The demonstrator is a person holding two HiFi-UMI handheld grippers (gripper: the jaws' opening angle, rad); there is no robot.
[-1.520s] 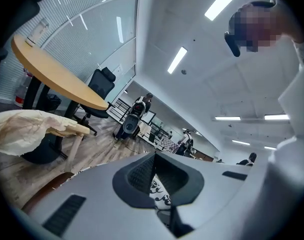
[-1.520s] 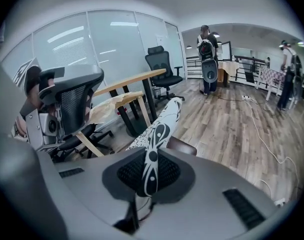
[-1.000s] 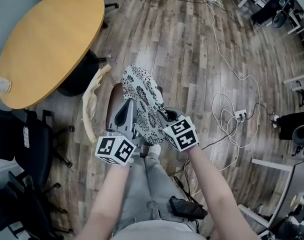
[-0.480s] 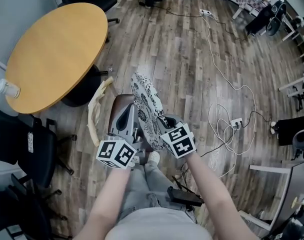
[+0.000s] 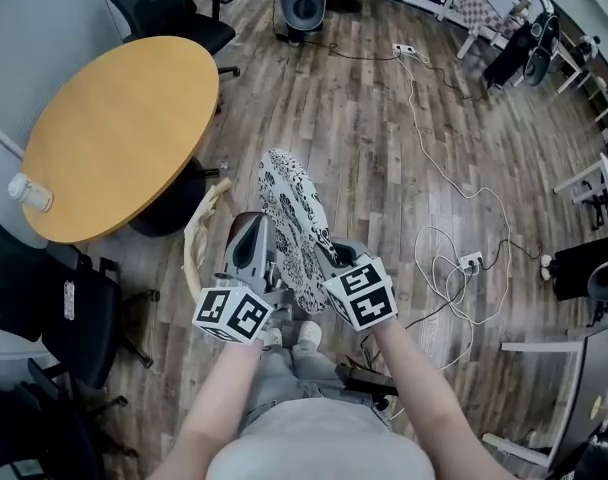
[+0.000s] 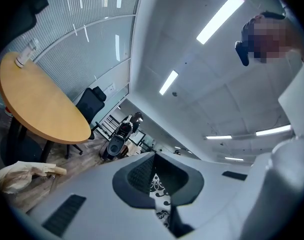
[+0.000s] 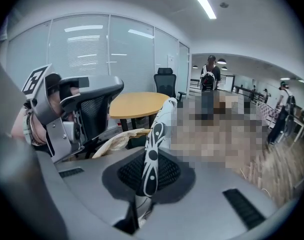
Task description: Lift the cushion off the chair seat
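Note:
The cushion (image 5: pixel 292 218), white with a black floral print, hangs on edge between both grippers, lifted above the chair. Only a sliver of the dark brown chair seat (image 5: pixel 232 226) shows under the left gripper. My left gripper (image 5: pixel 256 230) is shut on the cushion's left side; in the left gripper view the printed fabric (image 6: pixel 160 196) sits pinched between the jaws of the left gripper (image 6: pixel 154 176). My right gripper (image 5: pixel 322 248) is shut on the cushion's near right edge. In the right gripper view the cushion's edge (image 7: pixel 154 134) rises from the right gripper (image 7: pixel 146 176).
A round wooden table (image 5: pixel 114 128) with a bottle (image 5: pixel 29 192) stands at left. A beige cloth bag (image 5: pixel 199 236) lies beside the chair. Black office chairs (image 5: pixel 169 8) stand at the back and left. Cables and a power strip (image 5: pixel 471 261) lie on the floor at right.
Both grippers have risen with the cushion held between them. The cushion now hangs higher and covers more of the seat from view.

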